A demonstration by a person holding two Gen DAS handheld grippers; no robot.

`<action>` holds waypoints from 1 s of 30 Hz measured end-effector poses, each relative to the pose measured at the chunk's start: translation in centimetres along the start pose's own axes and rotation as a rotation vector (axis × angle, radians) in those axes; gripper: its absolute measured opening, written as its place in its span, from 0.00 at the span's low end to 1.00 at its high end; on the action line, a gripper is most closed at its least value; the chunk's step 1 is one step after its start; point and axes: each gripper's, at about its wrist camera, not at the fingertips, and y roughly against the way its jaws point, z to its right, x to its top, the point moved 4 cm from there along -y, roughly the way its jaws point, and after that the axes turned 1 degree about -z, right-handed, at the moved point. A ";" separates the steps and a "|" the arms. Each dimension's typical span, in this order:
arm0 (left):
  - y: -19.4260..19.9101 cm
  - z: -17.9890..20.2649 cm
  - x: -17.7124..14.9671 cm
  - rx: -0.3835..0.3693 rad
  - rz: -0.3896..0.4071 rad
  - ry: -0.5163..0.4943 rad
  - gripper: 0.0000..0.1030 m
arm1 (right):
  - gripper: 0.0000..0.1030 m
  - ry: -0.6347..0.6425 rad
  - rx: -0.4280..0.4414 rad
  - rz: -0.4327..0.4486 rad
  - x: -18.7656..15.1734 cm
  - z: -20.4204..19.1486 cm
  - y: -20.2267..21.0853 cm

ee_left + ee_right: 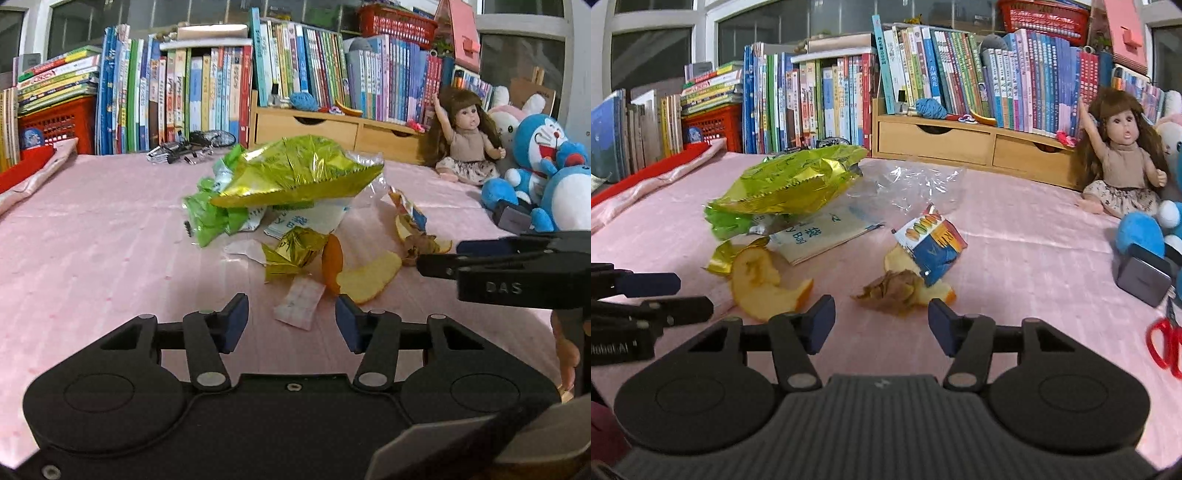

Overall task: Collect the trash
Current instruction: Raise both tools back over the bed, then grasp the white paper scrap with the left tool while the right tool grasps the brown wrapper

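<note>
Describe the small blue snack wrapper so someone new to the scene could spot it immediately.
Start at the large green-and-gold foil bag on the pink tablecloth. To its right lies the small blue wrapper, propped on fruit peel. It alone is blue, with orange-and-yellow snack pictures.

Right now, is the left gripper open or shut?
Open. The left gripper has its two blue pads apart, nothing between them; a small paper slip lies on the pink cloth beyond.
</note>
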 end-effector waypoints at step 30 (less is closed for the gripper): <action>5.0 0.0 -0.6 0.005 0.044 0.029 0.22 | 0.23 -0.010 0.062 0.077 -0.7 -1.6 4.4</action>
